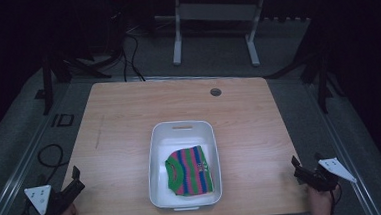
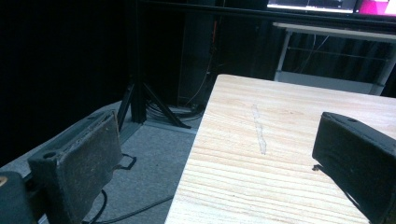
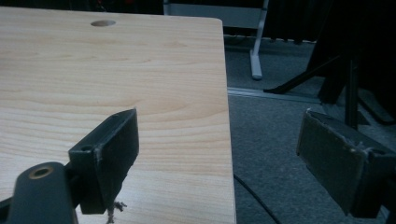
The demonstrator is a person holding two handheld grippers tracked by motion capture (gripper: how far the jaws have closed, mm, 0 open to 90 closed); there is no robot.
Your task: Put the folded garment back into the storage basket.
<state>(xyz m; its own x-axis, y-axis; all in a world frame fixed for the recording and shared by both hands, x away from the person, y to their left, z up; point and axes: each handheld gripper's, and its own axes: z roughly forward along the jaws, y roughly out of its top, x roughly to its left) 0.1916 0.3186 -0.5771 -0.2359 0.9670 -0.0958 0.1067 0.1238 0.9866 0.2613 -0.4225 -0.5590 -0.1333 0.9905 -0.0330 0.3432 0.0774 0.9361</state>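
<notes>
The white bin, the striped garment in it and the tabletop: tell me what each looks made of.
White bin: likely moulded plastic, smooth with a slight sheen, rounded corners and a handle slot in the far rim.
Striped garment: soft knitted-looking fabric, matte, in green, pink and blue bands; the weave is too small to confirm.
Tabletop: light wood grain, probably laminate or veneer, with a satin finish.

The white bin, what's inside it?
Inside the bin lies one folded striped sweater, green, pink and blue, toward the near end. The far end shows bare white floor. Whatever might be under the sweater is covered, so I cannot tell.
</notes>
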